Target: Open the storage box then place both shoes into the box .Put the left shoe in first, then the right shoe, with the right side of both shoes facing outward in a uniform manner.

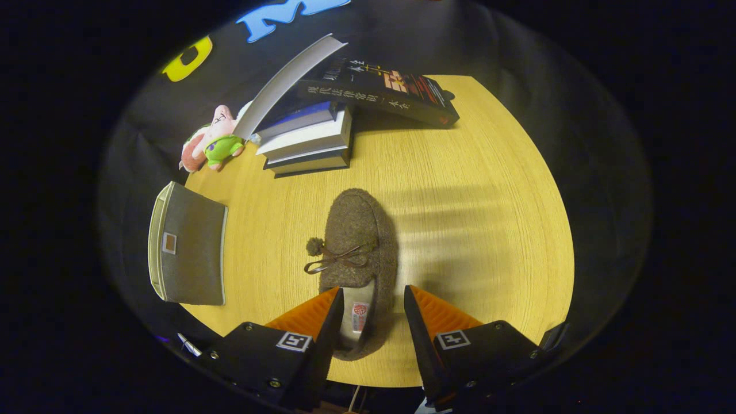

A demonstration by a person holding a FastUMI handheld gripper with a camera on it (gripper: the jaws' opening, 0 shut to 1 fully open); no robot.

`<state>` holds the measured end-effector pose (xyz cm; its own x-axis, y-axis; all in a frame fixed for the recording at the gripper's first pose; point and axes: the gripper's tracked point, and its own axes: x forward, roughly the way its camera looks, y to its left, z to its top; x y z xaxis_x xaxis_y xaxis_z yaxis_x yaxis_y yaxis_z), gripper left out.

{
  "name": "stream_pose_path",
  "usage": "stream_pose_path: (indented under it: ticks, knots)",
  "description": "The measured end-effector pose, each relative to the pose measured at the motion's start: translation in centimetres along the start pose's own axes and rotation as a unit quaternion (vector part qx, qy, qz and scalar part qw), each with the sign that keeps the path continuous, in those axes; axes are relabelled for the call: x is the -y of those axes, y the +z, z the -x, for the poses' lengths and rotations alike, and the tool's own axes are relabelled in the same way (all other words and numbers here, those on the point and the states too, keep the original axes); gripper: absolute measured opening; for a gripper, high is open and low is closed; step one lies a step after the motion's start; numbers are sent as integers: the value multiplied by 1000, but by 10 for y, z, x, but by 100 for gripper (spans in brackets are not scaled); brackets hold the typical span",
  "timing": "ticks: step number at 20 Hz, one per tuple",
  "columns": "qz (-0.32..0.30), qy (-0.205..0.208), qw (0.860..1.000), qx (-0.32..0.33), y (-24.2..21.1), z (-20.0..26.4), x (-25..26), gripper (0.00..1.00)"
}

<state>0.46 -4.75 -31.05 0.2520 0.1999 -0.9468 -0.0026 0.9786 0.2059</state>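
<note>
tongs-mounted fisheye, looking down, near table (471, 190)

One shoe (359, 253), one storage box (187, 250), one plush toy (215, 144), several stacked books (310, 141).
</note>
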Motion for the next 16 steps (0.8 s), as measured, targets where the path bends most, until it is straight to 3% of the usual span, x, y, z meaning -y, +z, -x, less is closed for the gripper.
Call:
stream_pose_path:
  ticks: [5,8,11,12,13,16]
  knots:
    - [18,-17,999,-34,-6,-32,10,64]
    - [-2,0,999,-43,-2,-48,4,64]
    - [16,7,998,-57,-2,-51,2,18]
    - [23,-3,998,-51,-3,-52,8,18]
    - [24,-7,999,-46,3,-50,9,1]
    - [0,8,999,-47,1,-43,3,1]
